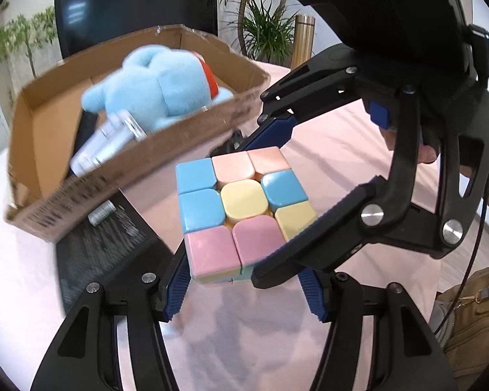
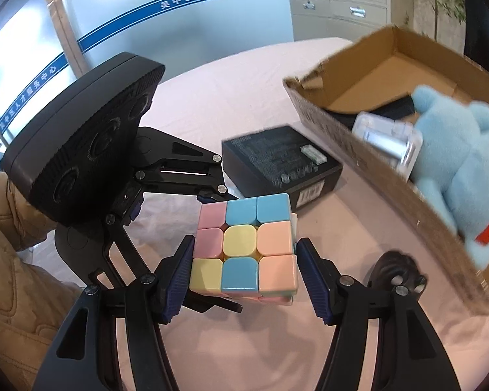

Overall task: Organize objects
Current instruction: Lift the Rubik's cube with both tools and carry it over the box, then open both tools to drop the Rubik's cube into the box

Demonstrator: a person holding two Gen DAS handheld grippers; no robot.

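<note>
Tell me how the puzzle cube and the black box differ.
The puzzle cube is pastel and many-coloured; the black box is one dark colour. The puzzle cube is held between both claws, above the pink tablecloth; the black box lies flat on it beside the cardboard box. Both are outside the cardboard box.

- Pink tablecloth (image 1: 342, 130) covers the table.
- Dark screen (image 1: 130, 9) stands beyond the table's far edge.
- Potted plants (image 1: 264, 22) stand beside the screen.
- Grey cabinet (image 2: 339, 0) stands against the wall.
- Blue stripe (image 2: 192, 3) with white lettering crosses the wall.
</note>
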